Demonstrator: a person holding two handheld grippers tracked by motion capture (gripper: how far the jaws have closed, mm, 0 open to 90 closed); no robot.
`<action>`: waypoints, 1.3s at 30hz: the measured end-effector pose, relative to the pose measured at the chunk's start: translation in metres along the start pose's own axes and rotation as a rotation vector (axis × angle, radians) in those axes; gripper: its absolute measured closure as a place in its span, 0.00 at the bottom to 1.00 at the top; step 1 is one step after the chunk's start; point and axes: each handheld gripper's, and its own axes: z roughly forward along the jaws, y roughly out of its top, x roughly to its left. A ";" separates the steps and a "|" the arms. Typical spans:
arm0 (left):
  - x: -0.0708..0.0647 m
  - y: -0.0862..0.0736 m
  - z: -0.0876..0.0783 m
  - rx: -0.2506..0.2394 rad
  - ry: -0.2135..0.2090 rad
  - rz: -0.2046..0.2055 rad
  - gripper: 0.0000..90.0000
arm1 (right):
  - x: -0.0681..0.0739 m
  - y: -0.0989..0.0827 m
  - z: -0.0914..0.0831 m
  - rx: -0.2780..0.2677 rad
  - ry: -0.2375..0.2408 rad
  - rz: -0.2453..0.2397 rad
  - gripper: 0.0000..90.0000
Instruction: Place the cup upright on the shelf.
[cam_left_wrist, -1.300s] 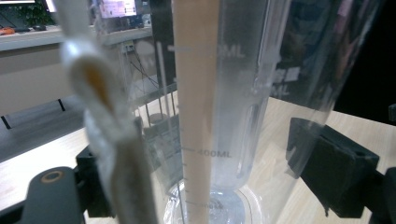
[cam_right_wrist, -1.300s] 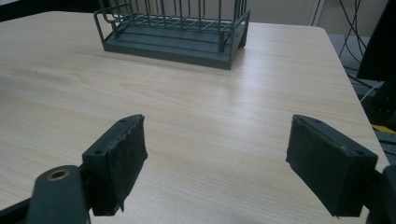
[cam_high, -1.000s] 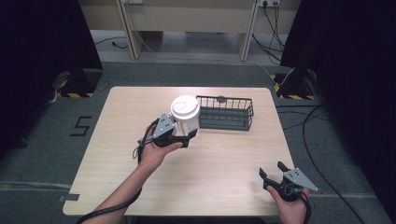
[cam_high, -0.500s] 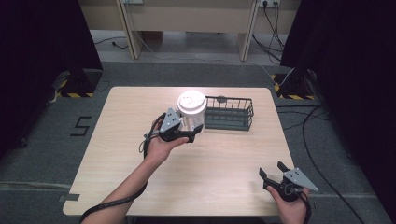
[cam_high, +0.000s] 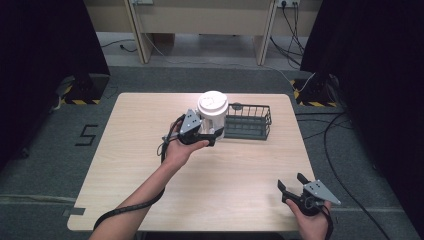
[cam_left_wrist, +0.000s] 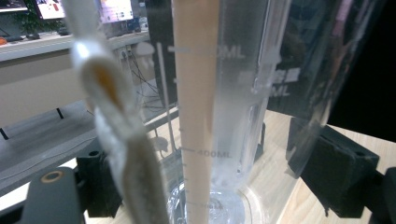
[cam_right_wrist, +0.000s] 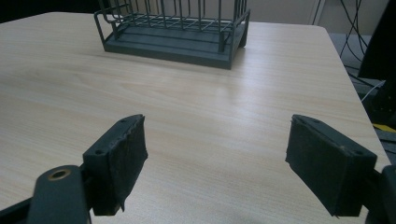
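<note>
Left gripper view: left tool (cam_left_wrist: 205, 186) clamping "400ML"-marked clear jug (cam_left_wrist: 233, 116); right tool (cam_right_wrist: 233, 163) wide, empty.

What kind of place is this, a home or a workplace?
Probably a lab or test room: a lone table on grey carpet, black curtains at both sides, and hazard-taped stand bases with cables on the floor.
</note>
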 end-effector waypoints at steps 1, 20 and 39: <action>0.000 0.001 0.001 0.001 0.000 -0.001 0.19 | -0.001 0.000 0.000 -0.004 -0.002 -0.017 0.23; -0.001 0.015 0.029 0.004 -0.006 0.007 0.19 | -0.002 0.000 0.000 -0.003 0.002 -0.010 0.23; 0.005 0.023 0.060 0.018 -0.001 0.002 0.19 | -0.003 0.000 0.001 0.001 0.007 -0.005 0.24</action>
